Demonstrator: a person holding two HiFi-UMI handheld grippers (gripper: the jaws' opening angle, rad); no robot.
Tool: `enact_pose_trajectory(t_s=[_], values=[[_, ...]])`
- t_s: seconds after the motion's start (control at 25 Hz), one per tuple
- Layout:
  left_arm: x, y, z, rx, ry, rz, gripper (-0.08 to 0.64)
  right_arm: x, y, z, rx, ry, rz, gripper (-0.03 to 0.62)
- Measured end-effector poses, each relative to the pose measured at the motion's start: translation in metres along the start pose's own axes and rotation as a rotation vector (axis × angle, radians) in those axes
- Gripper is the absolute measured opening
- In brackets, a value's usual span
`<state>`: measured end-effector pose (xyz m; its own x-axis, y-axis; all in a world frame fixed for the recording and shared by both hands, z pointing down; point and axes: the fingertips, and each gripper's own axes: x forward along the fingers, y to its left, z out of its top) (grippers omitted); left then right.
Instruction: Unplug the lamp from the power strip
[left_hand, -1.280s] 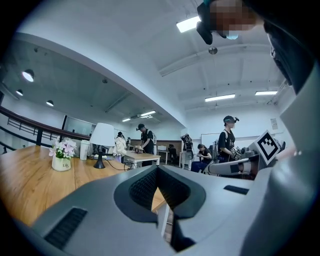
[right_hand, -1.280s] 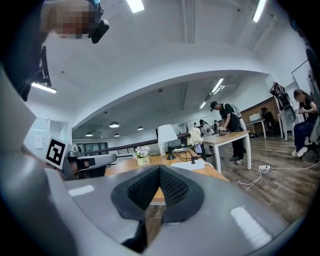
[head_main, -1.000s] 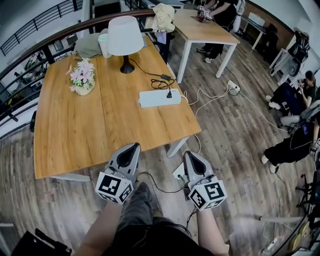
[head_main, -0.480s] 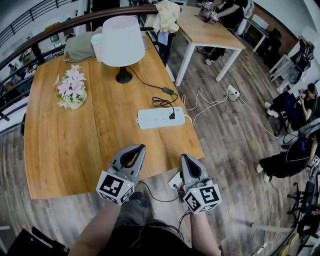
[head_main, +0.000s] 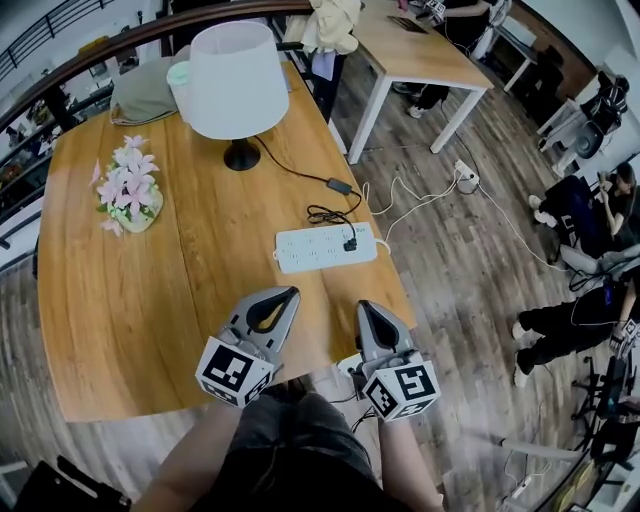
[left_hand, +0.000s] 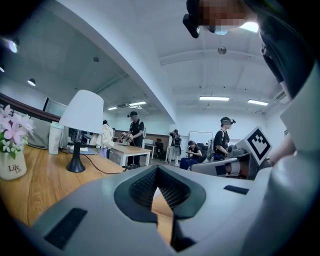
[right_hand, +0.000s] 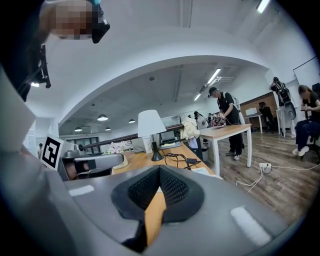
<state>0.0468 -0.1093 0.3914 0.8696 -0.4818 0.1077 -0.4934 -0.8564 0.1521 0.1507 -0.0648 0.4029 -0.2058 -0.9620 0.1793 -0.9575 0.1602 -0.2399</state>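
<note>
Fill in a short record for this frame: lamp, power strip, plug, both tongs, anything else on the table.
lamp: upright at far end of table
power strip: flat, near table's right edge
plug: black, seated in the strip's right end
left tongs: shut, empty, over near table edge
right tongs: shut, empty, short of the strip
other: flower vase on left side

The right hand-held gripper (right_hand: 159, 170) has its jaws closed together, nothing between them, and points along the wooden surface (right_hand: 138, 159). Ahead stands the white-shaded lamp (right_hand: 150, 125). Its black cord (right_hand: 173, 157) lies coiled near the white power strip (right_hand: 201, 171).
</note>
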Motion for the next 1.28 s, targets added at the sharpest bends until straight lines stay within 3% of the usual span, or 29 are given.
enact_pose_trajectory(t_s=[0.44,0.8,1.16,1.28], values=[[0.043,0.009,-0.014,-0.02,0.045,0.02,-0.003,0.036,-0.033,-0.008,0.009,0.058,0.003,0.009],[0.085,0.021,-0.042,-0.049,0.116,0.073,-0.003,0.078,-0.063,-0.028,-0.063,0.164,0.001,0.009],[0.122,0.033,-0.065,0.076,0.239,0.132,-0.003,0.108,-0.086,-0.042,-0.122,0.242,0.013,0.059],[0.13,0.037,-0.07,0.159,0.3,0.143,-0.003,0.12,-0.09,-0.043,-0.121,0.257,0.026,0.08]])
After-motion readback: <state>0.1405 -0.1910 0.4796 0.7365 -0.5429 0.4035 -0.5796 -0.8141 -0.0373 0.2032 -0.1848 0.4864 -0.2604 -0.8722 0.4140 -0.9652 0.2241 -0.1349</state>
